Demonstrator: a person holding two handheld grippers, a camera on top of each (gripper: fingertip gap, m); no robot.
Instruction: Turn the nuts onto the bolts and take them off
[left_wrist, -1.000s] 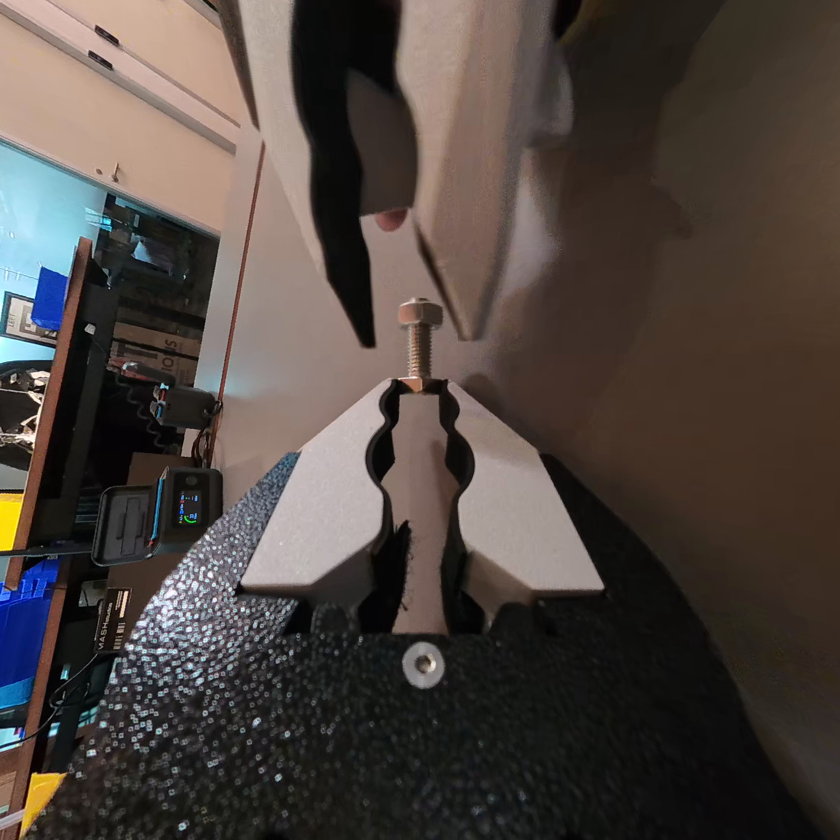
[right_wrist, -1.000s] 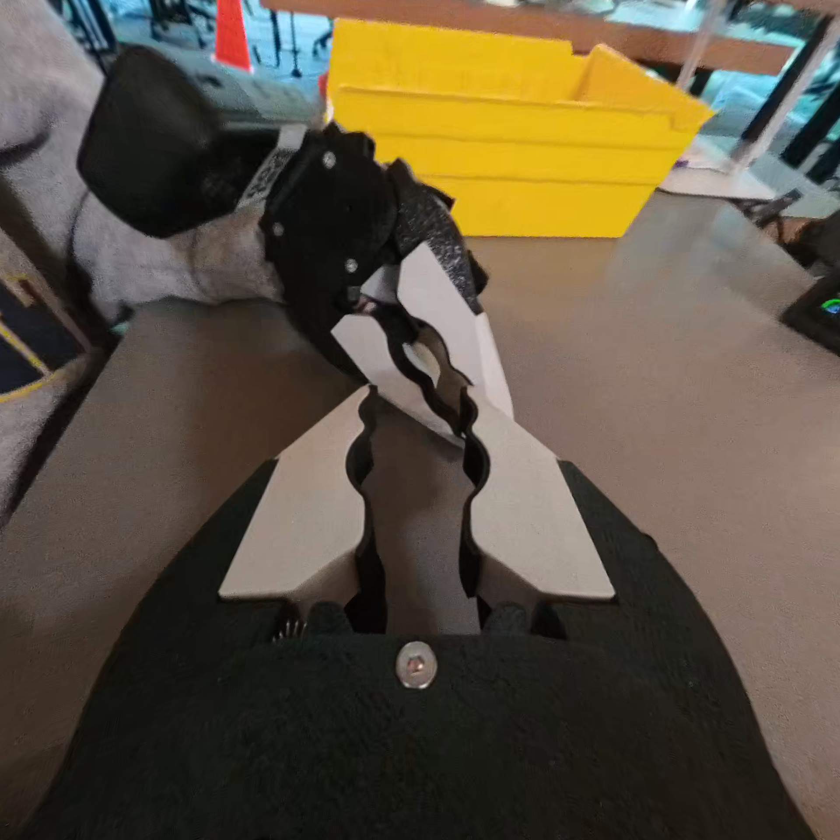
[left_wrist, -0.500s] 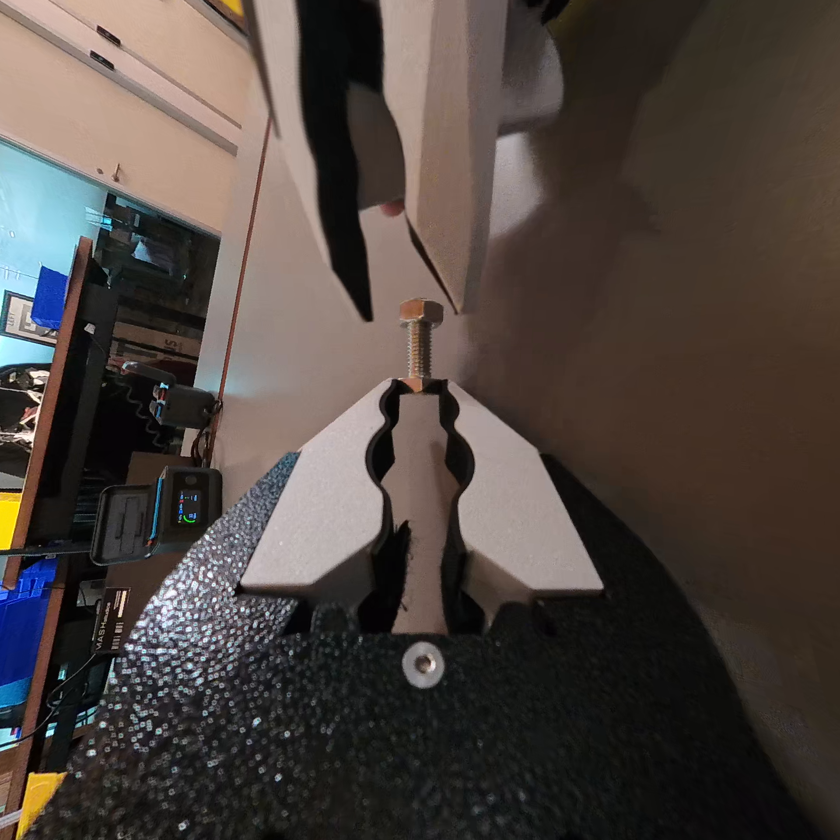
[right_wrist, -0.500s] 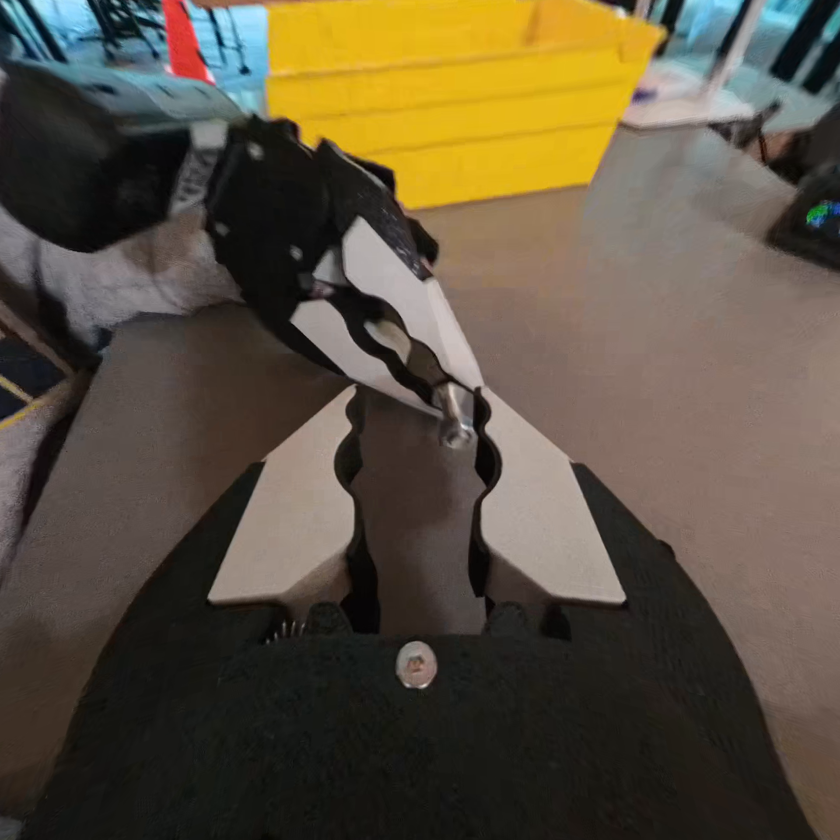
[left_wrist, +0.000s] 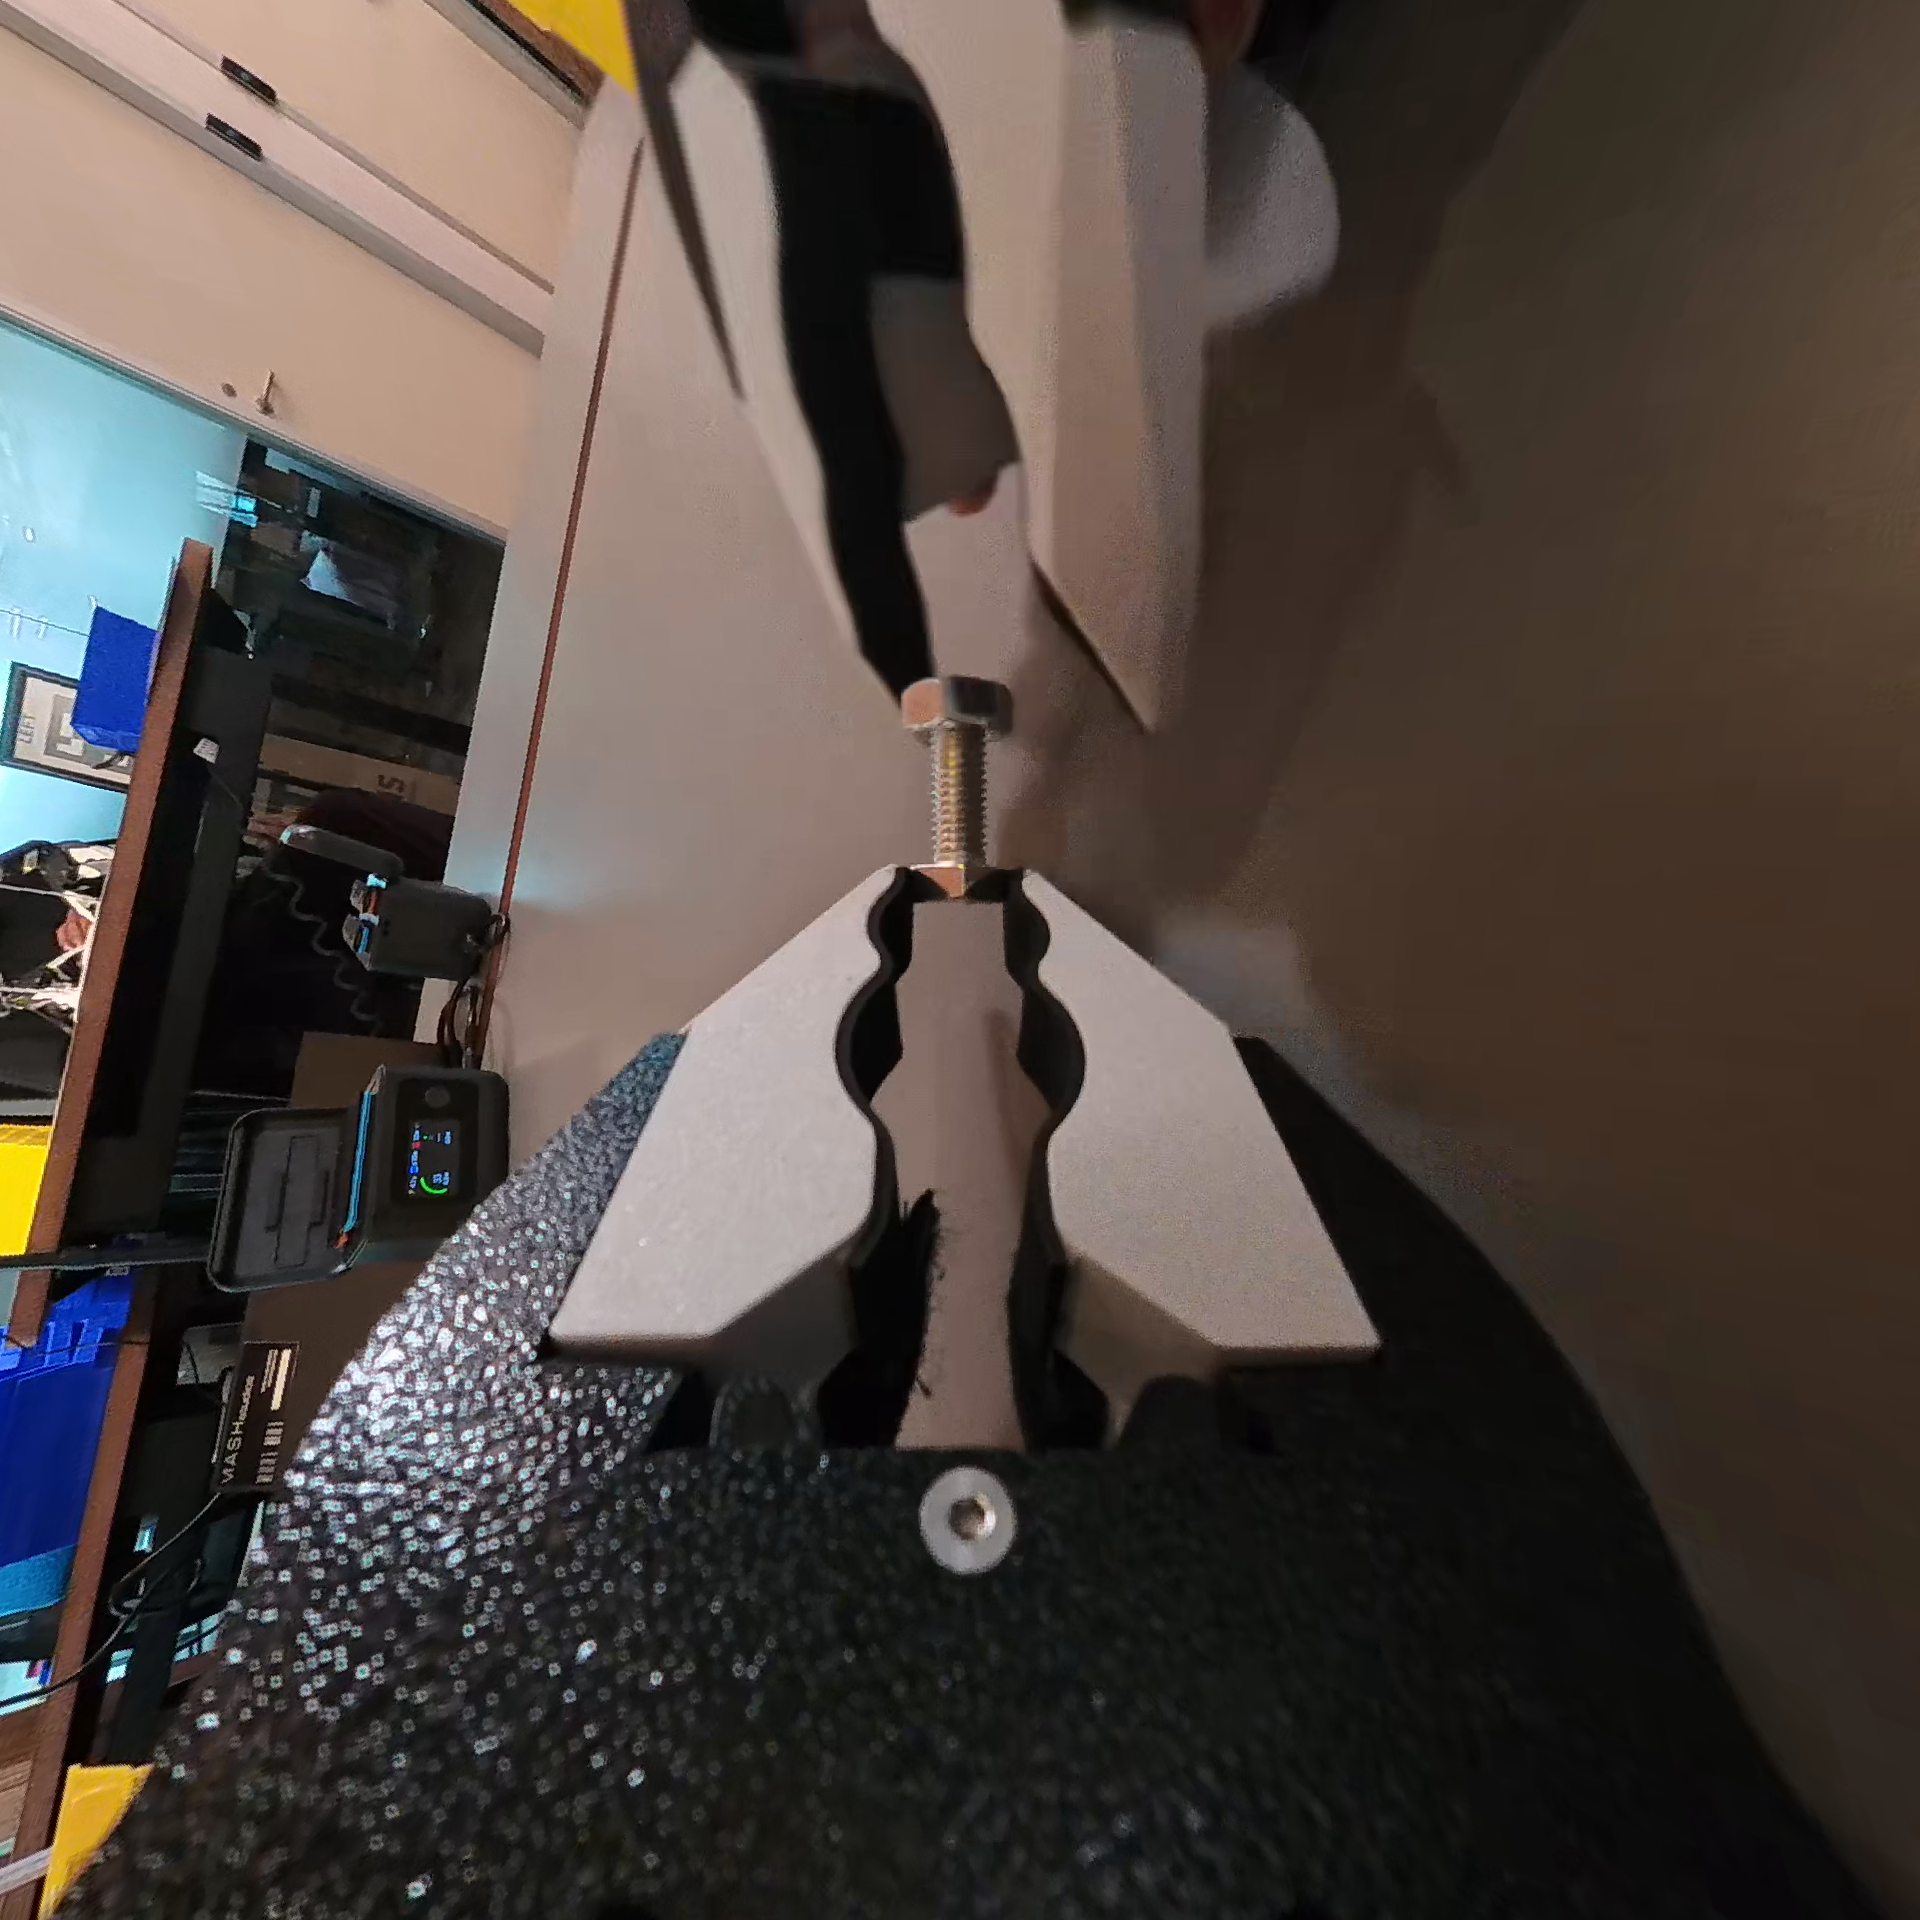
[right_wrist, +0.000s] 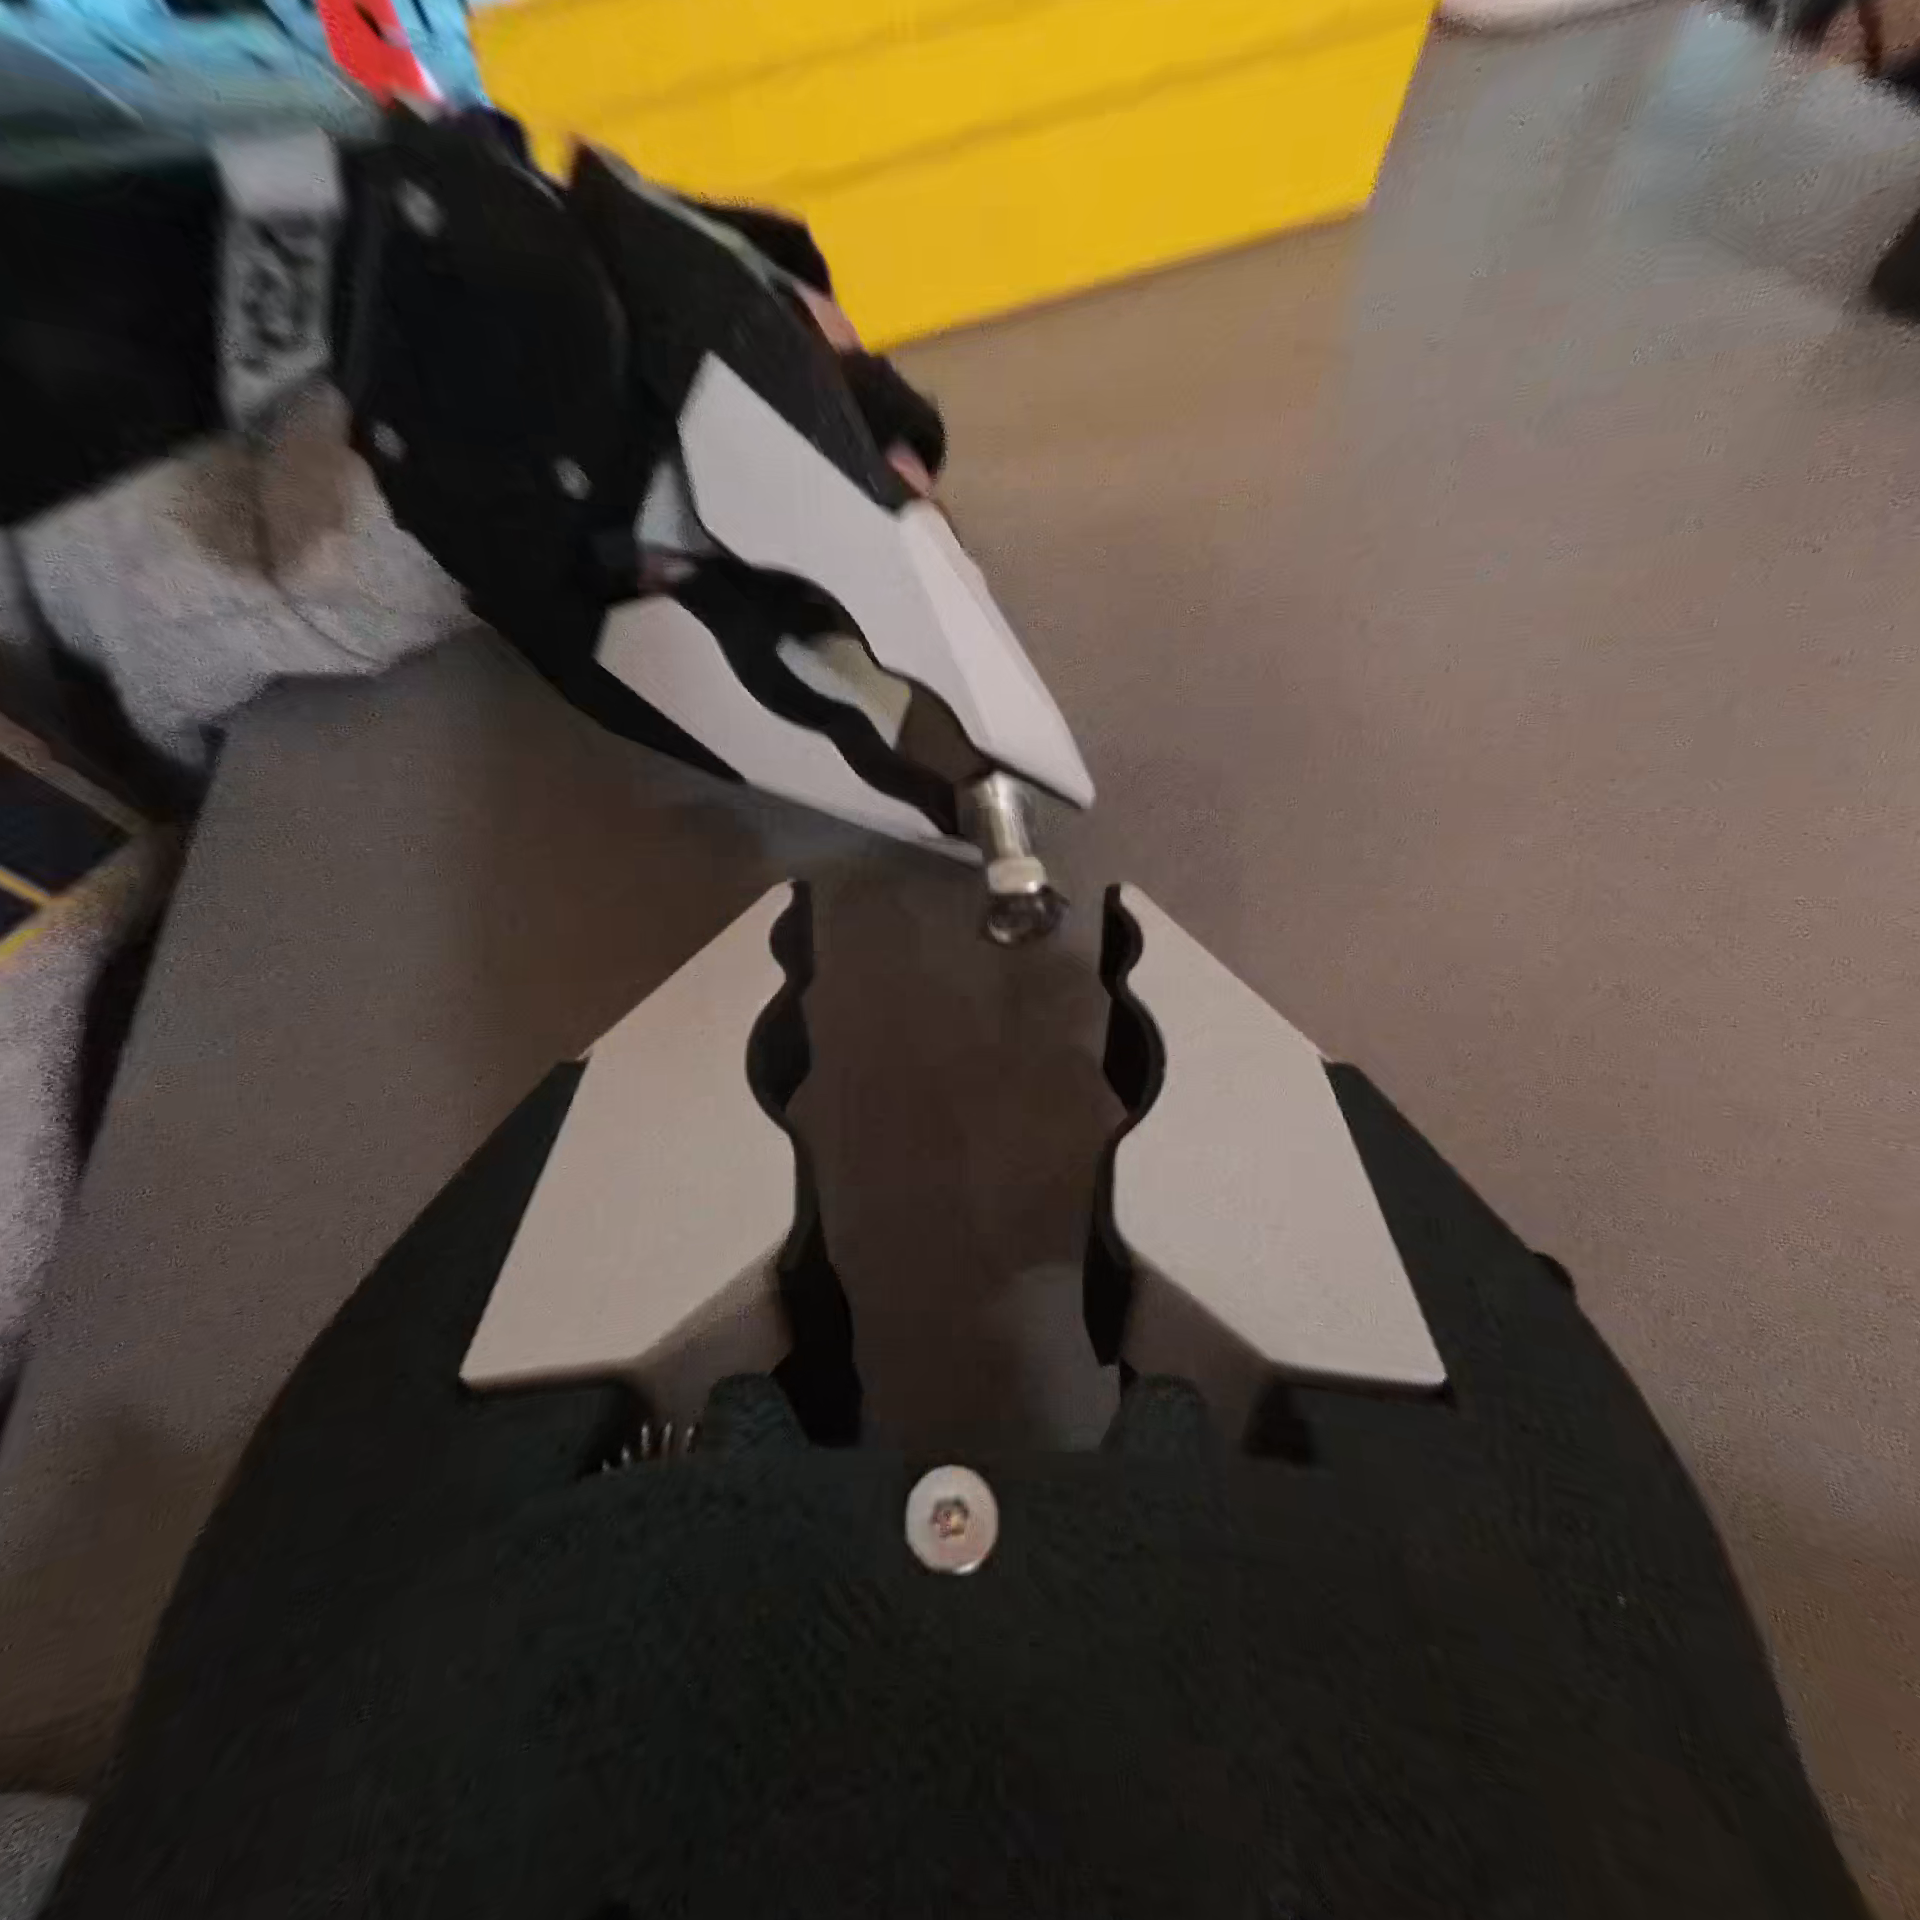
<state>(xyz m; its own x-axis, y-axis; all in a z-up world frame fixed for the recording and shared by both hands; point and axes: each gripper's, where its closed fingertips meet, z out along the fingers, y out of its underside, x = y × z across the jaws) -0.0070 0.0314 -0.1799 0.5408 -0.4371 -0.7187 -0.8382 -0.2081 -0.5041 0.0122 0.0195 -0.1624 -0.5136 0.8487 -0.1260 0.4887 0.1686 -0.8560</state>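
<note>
The left tongs (left_wrist: 956, 883) pinch the bolt (left_wrist: 958, 800) by one end, its nut (left_wrist: 956, 709) at the far tip. The right tongs (right_wrist: 951, 914), closer together a second ago, have spread and now bracket the nut (one tip looks to brush it), so a fresh grip for the next turn seems due. The counter (right_wrist: 1455, 727) lies bare around; the yellow bin (right_wrist: 987, 135) sits well apart.

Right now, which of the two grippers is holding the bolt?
The left gripper holds it: its tips are shut on one end of the bolt, with a nut at the far end. The right gripper is open and empty.
</note>
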